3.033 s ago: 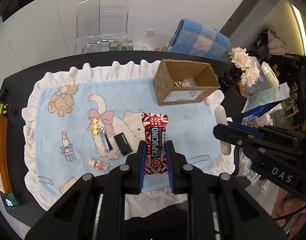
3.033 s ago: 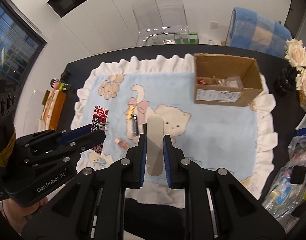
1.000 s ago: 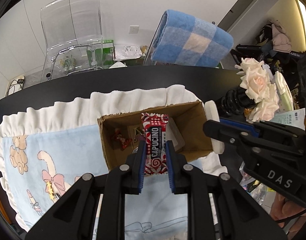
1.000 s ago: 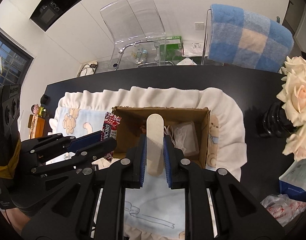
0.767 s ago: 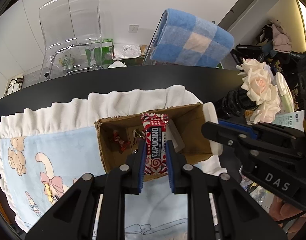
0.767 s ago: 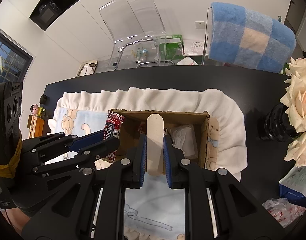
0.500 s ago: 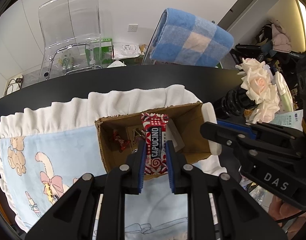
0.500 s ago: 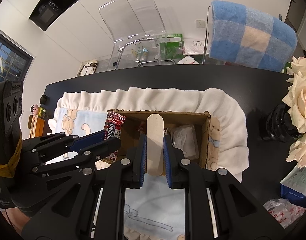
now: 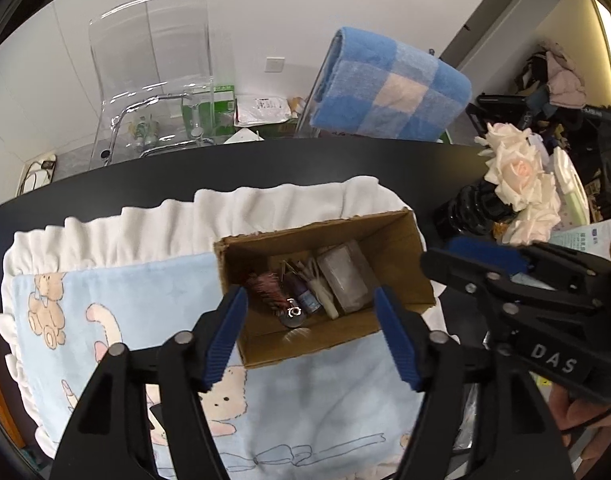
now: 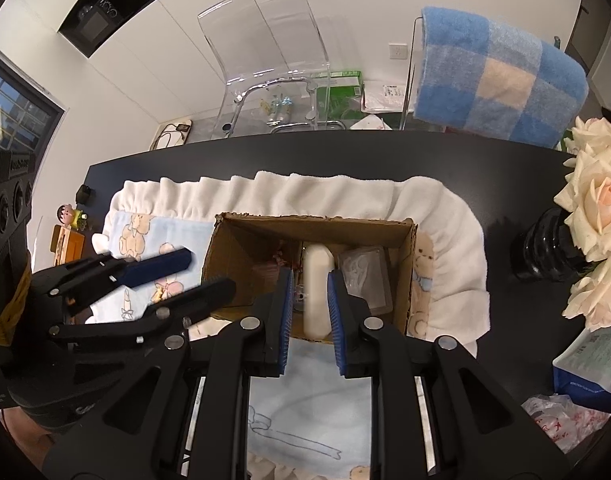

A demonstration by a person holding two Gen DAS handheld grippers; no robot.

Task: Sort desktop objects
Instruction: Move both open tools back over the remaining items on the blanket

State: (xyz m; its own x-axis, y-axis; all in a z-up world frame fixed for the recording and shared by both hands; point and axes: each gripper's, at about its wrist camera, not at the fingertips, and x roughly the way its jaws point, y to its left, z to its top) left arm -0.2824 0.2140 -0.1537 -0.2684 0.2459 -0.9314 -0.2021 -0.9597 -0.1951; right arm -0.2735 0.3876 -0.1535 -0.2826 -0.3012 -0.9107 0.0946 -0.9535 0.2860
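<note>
Cardboard box sits below both steeply down-tilted, opening claws.

A brown cardboard box sits on a pale-blue blanket printed with tan bears and frilled in white, on a black table; a blue-and-cream checked towel hangs beyond cream roses

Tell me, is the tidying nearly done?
Partly. The cardboard box already holds several small things, including a red sachet under the opening left gripper. The right gripper is opening too, with a white file between its jaws. A yellow clip on the blanket looks unsorted.
</note>
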